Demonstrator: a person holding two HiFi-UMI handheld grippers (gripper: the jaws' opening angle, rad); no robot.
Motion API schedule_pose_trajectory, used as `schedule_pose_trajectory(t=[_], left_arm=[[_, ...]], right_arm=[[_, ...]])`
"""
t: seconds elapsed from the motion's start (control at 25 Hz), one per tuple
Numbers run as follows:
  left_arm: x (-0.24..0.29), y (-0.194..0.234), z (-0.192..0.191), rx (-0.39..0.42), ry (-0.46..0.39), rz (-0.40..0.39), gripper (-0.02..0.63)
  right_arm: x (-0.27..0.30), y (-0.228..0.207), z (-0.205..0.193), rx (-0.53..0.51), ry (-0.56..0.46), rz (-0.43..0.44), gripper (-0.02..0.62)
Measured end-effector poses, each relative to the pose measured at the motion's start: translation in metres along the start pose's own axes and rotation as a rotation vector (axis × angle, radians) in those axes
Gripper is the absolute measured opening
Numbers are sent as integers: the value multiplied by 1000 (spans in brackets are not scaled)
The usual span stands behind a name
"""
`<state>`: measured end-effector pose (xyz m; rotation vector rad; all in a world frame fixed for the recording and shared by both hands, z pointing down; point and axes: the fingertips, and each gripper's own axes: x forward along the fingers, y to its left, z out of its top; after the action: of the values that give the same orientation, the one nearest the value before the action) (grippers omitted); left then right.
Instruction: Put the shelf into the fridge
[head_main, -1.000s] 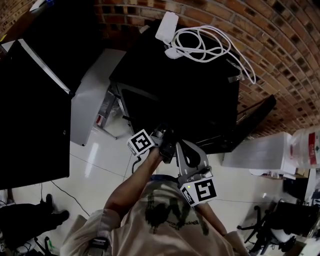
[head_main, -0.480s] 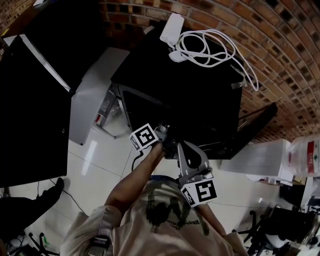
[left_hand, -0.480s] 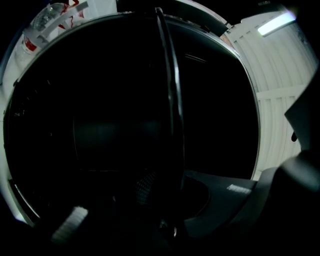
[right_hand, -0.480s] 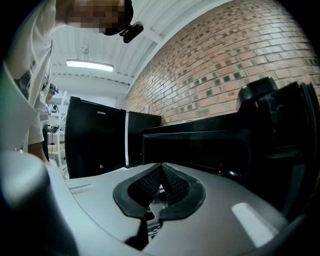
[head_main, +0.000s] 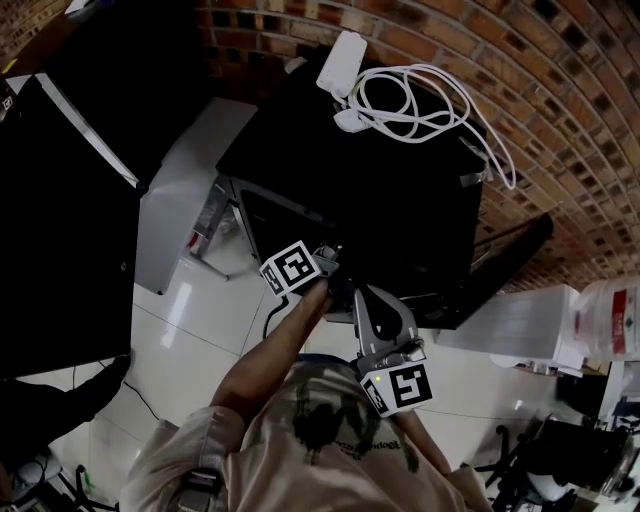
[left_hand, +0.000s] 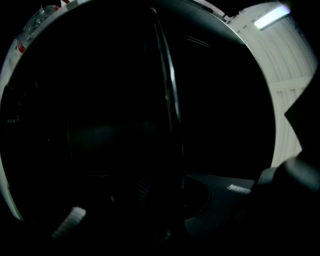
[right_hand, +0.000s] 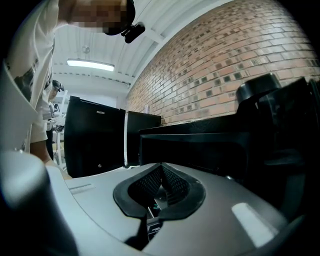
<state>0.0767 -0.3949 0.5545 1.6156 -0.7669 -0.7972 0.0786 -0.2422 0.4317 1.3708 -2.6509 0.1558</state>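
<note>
My left gripper (head_main: 326, 258) moved toward fridge (head_main: 400, 190); fingers closed on shelf (left_hand: 172, 100) edge, dark opening ahead. Right gripper (right_hand: 161, 184) fingers closed, empty, just behind.

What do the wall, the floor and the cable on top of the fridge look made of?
Wall: red-brown brick with pale mortar lines, matt.
Floor: pale tiles, glossy, judging by the joint lines and the glare.
Cable: white, probably plastic-sheathed, since it lies in loose, smooth coils.
</note>
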Motion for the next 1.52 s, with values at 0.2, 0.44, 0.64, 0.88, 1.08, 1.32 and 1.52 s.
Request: schedule_pose_trajectory(t=[0.2, 0.44, 0.64, 0.88, 1.08, 1.32, 1.52], left_arm=[[8, 1, 2, 5, 3, 5, 12], [17, 3, 4, -5, 1, 10, 12], [21, 4, 6, 4, 1, 11, 12], [19, 3, 7, 23, -30, -7, 27], [13, 8, 6, 7, -36, -16, 132], [3, 4, 4, 22, -31, -28, 135], [-12, 3, 7, 43, -30, -18, 135]], right_arm=[[3, -1, -1, -1, 5, 4, 0], [3, -3, -2, 5, 10, -2, 0], [1, -6, -4, 11, 13, -11, 0], [0, -6, -4, 26, 3, -12, 0], [-3, -6, -8, 22, 9, -10, 0], [-6, -3, -9, 36, 7, -11, 0], [-8, 1, -5, 51, -14, -21, 0]])
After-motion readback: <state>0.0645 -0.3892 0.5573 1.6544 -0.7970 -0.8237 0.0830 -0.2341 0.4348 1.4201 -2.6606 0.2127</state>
